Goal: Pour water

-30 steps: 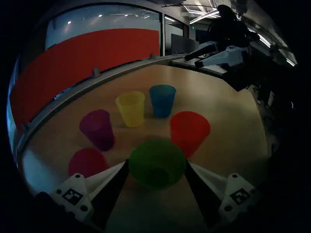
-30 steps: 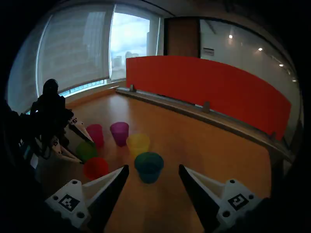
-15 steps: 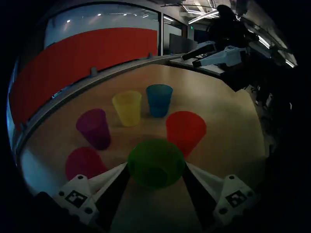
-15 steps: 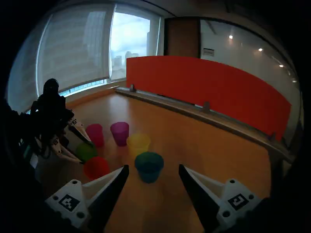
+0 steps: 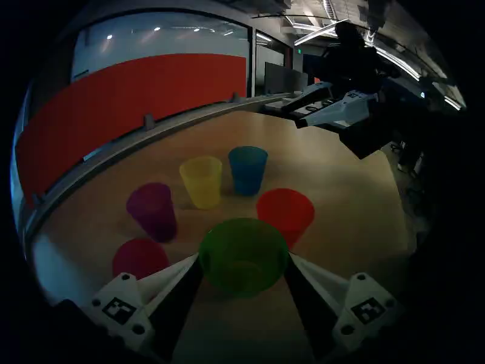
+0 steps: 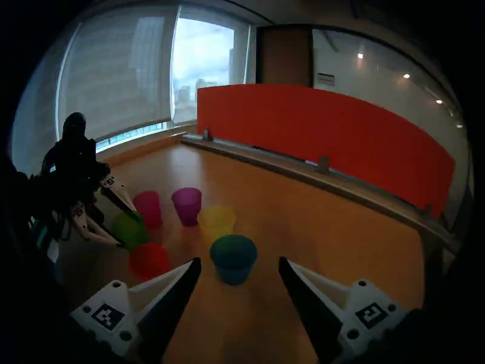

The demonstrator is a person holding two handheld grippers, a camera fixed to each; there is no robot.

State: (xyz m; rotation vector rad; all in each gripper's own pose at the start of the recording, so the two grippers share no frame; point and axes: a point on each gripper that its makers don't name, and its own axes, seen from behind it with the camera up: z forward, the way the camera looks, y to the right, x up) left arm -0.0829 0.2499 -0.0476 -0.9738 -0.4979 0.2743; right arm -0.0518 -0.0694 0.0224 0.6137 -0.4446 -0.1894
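The left gripper (image 5: 242, 259) clamps a translucent green plastic cup (image 5: 242, 246) between its fingertips, axis roughly upright, mouth up; the right gripper (image 6: 239, 261) stands spread.

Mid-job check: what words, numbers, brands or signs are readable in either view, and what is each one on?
No text is readable.
White wall sign: too small to read.
Small green sign up by the ceiling: too blurred to read.
Square markers on the gripper fingers: black-and-white patterns, no words.
Green cup and the other cups: plain, no print.
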